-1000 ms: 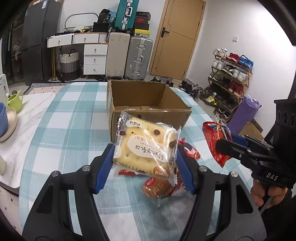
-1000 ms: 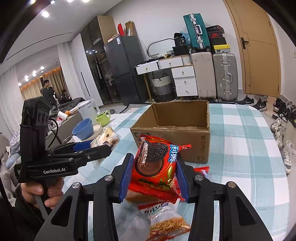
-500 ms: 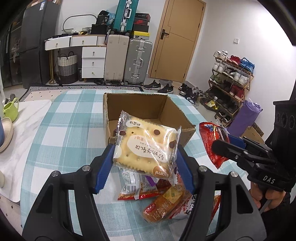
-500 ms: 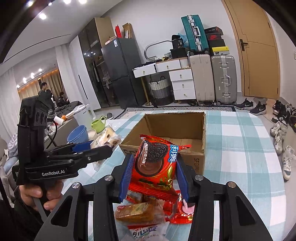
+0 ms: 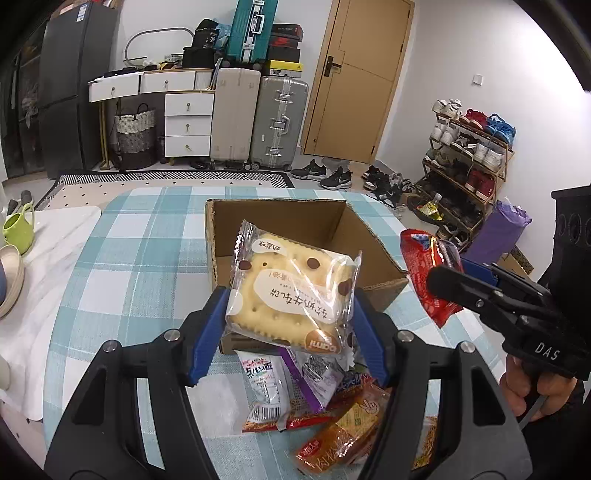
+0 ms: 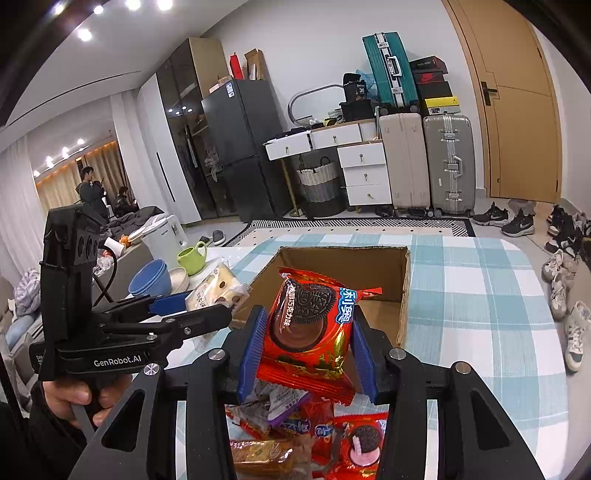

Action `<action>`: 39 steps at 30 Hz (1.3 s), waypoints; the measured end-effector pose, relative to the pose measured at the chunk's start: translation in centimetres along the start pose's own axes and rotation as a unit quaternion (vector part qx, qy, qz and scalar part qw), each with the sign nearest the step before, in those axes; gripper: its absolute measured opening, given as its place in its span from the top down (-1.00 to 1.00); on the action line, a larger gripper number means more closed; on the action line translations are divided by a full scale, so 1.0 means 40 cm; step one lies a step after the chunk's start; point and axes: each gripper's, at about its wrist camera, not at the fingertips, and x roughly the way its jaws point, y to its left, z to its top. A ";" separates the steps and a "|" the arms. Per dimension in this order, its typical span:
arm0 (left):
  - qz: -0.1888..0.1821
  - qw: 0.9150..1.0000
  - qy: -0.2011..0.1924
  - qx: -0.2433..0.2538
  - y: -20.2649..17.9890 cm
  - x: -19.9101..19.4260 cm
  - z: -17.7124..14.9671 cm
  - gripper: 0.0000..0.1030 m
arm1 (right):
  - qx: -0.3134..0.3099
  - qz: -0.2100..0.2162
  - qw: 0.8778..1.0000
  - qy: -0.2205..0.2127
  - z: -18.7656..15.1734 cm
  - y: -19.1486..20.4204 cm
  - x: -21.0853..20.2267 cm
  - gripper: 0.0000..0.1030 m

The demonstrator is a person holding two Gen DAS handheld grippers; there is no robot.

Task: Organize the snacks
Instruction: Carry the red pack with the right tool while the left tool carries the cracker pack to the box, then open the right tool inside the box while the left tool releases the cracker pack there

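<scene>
1. A heap of loose snack packets point(image 5: 295, 398) lies nearest on the desk point(image 5: 125, 258), under both tools; in the right wrist view at least five show: a brown cake bar point(image 6: 266, 456), a purple wrapper point(image 6: 280, 404), a red-and-blue packet point(image 6: 314, 424), a pink-filled cookie packet point(image 6: 364, 441) and one red packet under the held one. How many lie deeper cannot be told.
2. The left tool point(image 5: 288, 325) is clamped narrow on one clear-wrapped cracker packet point(image 5: 291, 291), its two blue pads point(image 5: 207, 332) pressing the packet's sides; it is held above the near wall of the box.
3. The right tool point(image 6: 308, 347) grips one red chocolate cookie packet point(image 6: 310, 317) between its two blue pads point(image 6: 253, 347), lifted just short of the box's near edge. In the left wrist view this tool sits at 3 o'clock.
4. One open cardboard box point(image 5: 295, 218) stands on the blue-checked desk just beyond the heap, at 12 o'clock from both tools; the visible part of its floor is bare.
5. At 9 o'clock on the desk: one green mug point(image 6: 192, 256), stacked blue bowls point(image 6: 151, 277) and one cream dish point(image 6: 177, 278).
6. Farthest, on the floor against the wall: two upright suitcases point(image 5: 258, 118), one teal suitcase point(image 5: 251, 29) on top, one drawer chest point(image 5: 188, 122), one woven basket point(image 5: 135, 129), one shoe rack point(image 5: 469, 155) at 2 o'clock.
</scene>
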 end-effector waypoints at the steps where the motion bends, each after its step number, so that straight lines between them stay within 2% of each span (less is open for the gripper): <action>1: 0.000 1.000 0.000 0.000 0.000 0.009 0.004 -0.22 | 0.001 -0.001 1.000 0.000 0.004 -0.004 0.005 0.13; 11: 0.006 1.000 0.005 0.001 0.024 0.073 0.036 -0.22 | 0.017 -0.014 1.000 0.014 0.016 -0.047 0.070 0.13; 22: 0.008 1.000 0.018 0.013 0.030 0.189 0.062 -0.22 | 0.031 -0.021 0.999 0.022 0.030 -0.078 0.133 0.13; 39: 0.025 0.998 0.031 0.040 0.023 0.282 0.058 -0.23 | 0.005 -0.042 0.998 0.042 0.031 -0.074 0.201 0.13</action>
